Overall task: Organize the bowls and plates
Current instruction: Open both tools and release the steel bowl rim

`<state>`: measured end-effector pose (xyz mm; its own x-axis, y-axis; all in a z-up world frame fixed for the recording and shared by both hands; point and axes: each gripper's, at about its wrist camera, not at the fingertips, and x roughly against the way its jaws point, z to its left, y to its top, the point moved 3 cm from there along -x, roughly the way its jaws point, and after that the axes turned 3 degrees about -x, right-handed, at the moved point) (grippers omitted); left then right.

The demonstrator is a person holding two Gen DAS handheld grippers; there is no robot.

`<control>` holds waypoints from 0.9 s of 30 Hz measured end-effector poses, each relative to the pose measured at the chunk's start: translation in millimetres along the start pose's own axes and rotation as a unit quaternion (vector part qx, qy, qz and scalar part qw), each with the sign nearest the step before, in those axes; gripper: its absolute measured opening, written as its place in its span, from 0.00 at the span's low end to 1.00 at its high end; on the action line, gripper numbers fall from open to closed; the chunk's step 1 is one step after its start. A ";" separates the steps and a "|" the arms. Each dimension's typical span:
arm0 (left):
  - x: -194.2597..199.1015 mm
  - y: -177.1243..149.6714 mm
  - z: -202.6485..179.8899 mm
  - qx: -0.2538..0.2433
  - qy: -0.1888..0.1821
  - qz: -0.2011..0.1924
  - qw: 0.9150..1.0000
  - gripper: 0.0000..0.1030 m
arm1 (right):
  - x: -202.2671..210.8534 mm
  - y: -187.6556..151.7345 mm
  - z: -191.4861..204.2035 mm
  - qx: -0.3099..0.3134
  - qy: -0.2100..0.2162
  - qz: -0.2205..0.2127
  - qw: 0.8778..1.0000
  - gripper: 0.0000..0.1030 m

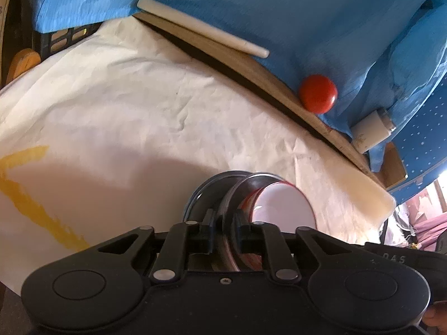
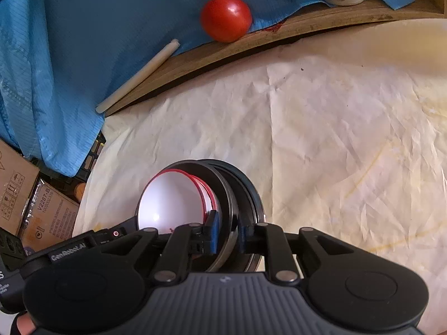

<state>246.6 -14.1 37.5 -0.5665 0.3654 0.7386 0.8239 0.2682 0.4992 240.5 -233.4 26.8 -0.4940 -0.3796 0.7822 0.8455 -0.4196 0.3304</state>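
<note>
Both grippers are clamped on one nested stack of dishes, held tipped on edge above the white paper-covered worktop (image 2: 335, 128).

In the left wrist view, low centre of the frame, the left gripper (image 1: 223, 227) has its fingers narrowed onto the thin rim of a dark plate (image 1: 212, 195), with the white bowl with a red rim (image 1: 282, 206) just to the right of them. In the right wrist view, again low centre, the right gripper (image 2: 227, 231) pinches the dark plate rim (image 2: 232, 195) in the same way, and the bowl's white inside (image 2: 170, 203) faces the left of the frame. There seem to be two dark plates behind the bowl, though how many pieces sit in the stack I cannot tell for sure.

The step in hand looks like carrying or steadying the gathered stack with both hands. Next, I judge, the stack needs turning flat and lowering onto the paper, both hands moving together so the bowl does not slide out, before either pair of fingers lets go.

At the top of both frames a red tomato (image 2: 226, 18) and a white stick (image 2: 137, 76) lie on blue cloth (image 2: 83, 42) beside a wooden board (image 2: 251, 44), well apart from the stack.
</note>
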 end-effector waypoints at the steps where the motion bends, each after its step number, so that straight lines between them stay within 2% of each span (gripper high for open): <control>1: 2.3 0.8 -1.2 -0.004 0.001 -0.005 1.000 0.14 | 0.4 0.0 0.1 0.000 0.001 -0.001 1.000 0.18; 4: 7.3 2.5 -5.0 -0.016 0.003 -0.018 1.000 0.15 | 1.9 0.6 -0.4 -0.002 0.005 -0.003 1.000 0.18; 7: 11.9 3.8 -8.0 -0.023 0.001 -0.030 0.999 0.25 | 5.2 1.0 -1.3 -0.002 0.011 -0.007 1.000 0.19; 8: 13.2 4.0 -8.9 -0.025 0.001 -0.033 0.999 0.25 | 6.8 1.0 -1.0 0.002 0.010 -0.012 1.000 0.20; 9: 14.5 4.0 -10.1 -0.029 0.001 -0.036 0.999 0.25 | 9.0 0.9 -0.8 0.009 0.007 -0.020 1.000 0.25; 10: 15.5 3.9 -11.0 -0.033 0.003 -0.040 0.999 0.26 | 11.2 0.9 -0.1 0.016 0.005 -0.029 0.999 0.34; 11: 16.7 3.5 -11.8 -0.037 0.006 -0.045 0.998 0.28 | 13.6 0.4 0.5 0.021 0.007 -0.037 0.999 0.38; 16: 21.1 1.4 -12.0 -0.049 0.027 -0.071 0.996 0.44 | 22.4 -2.8 5.9 0.048 0.012 -0.065 0.997 0.41; 20: 24.0 -0.2 -10.7 -0.055 0.040 -0.090 0.994 0.59 | 27.7 -7.7 9.8 0.068 0.013 -0.093 0.993 0.48; 27: 38.7 -8.0 -11.3 -0.085 0.053 -0.141 0.985 0.80 | 38.7 -21.2 8.0 0.083 0.021 -0.150 0.985 0.72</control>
<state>218.3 -12.2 67.2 -0.7752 0.2013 0.5987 0.6305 0.1886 0.7529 205.1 -232.7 54.3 -0.7312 -0.2949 0.6152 0.6806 -0.3779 0.6277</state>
